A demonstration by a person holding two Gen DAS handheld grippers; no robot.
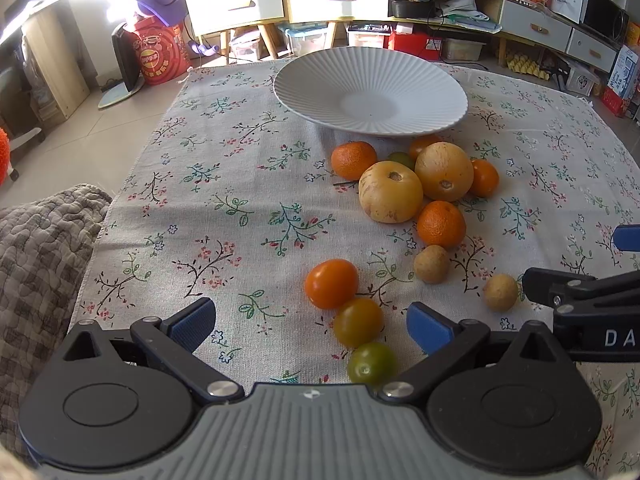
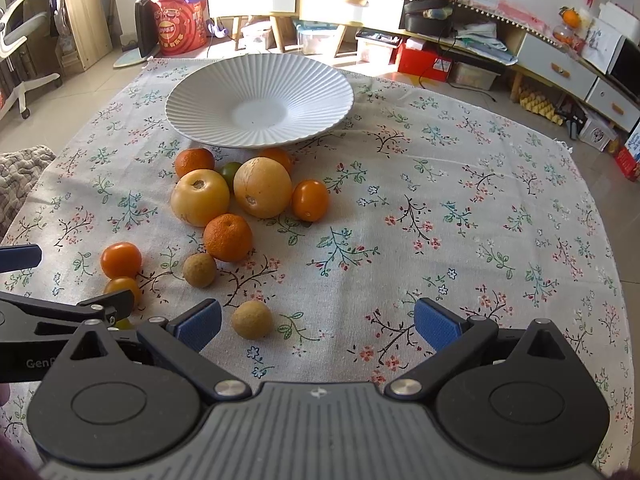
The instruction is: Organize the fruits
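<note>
The fruits (image 2: pixel 224 216) lie in a loose cluster on the flowered tablecloth (image 2: pixel 440 220), just in front of the white ribbed plate (image 2: pixel 192 120). The left gripper (image 1: pixel 311 326) stands wide above three small tomatoes (image 1: pixel 358 322); the right gripper (image 2: pixel 318 320) is wide too, holding nothing, near a small brown fruit (image 2: pixel 252 319).

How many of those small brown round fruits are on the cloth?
2. One brown fruit lies just in front of the near mandarin; the other lies nearer the right gripper. None looks hidden.
</note>
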